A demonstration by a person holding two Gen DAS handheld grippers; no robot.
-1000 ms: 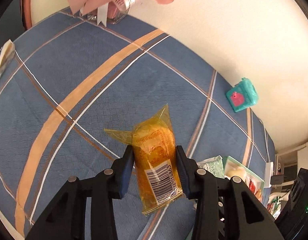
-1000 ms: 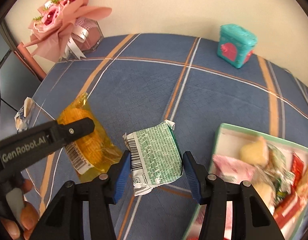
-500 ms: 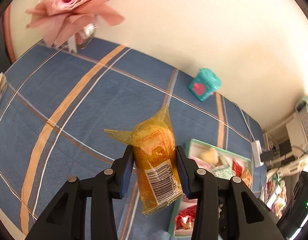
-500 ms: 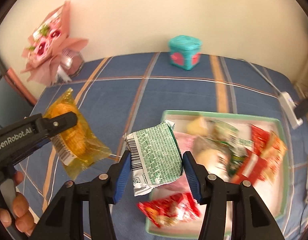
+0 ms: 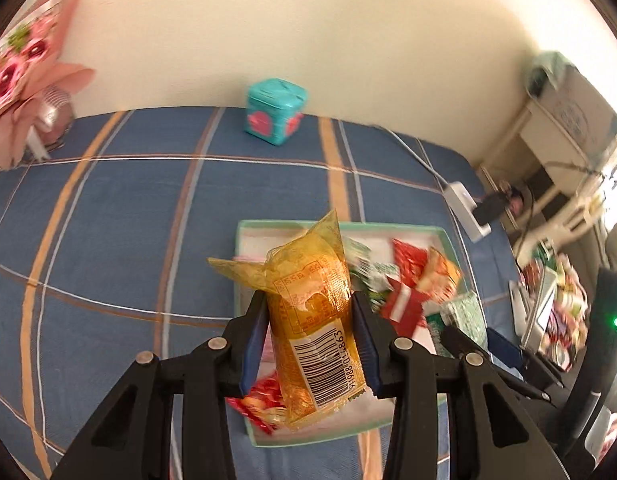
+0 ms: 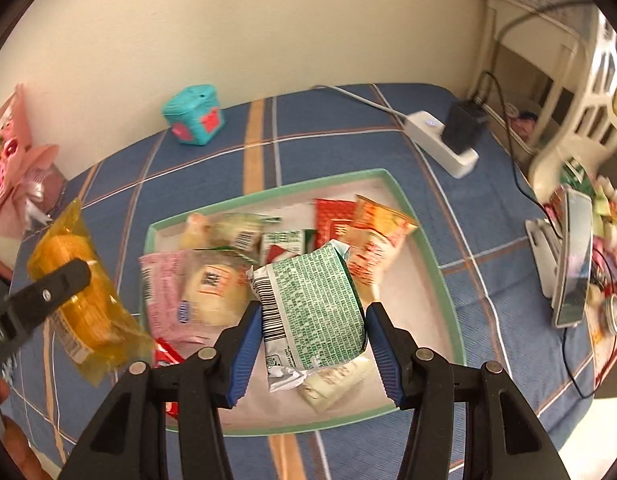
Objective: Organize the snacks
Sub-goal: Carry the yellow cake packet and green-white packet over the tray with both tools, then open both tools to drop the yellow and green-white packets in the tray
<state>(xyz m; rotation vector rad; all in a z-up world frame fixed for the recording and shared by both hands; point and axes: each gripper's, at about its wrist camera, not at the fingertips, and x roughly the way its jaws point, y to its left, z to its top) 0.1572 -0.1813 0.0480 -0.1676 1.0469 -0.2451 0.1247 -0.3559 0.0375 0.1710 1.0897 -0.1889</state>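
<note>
My left gripper [image 5: 310,332] is shut on a yellow snack packet [image 5: 312,320] with a barcode and holds it above the left part of a green-rimmed tray [image 5: 412,227]. That packet also shows at the left in the right wrist view [image 6: 74,292]. My right gripper [image 6: 312,332] is shut on a green-and-white snack packet [image 6: 312,308] and holds it above the middle of the tray [image 6: 444,280]. The tray holds several snack packets, among them a pink one [image 6: 164,292] and an orange one [image 6: 372,240].
A teal box [image 6: 194,120] stands near the wall. A pink bouquet [image 5: 16,80] lies at the far left. A white power strip [image 6: 444,140] with a black plug and cables lies at the table's right edge. Clutter [image 6: 580,256] stands beyond that edge.
Both grippers have carried their packets to the right, from the bare tablecloth to above the tray. Both grips are unchanged.
</note>
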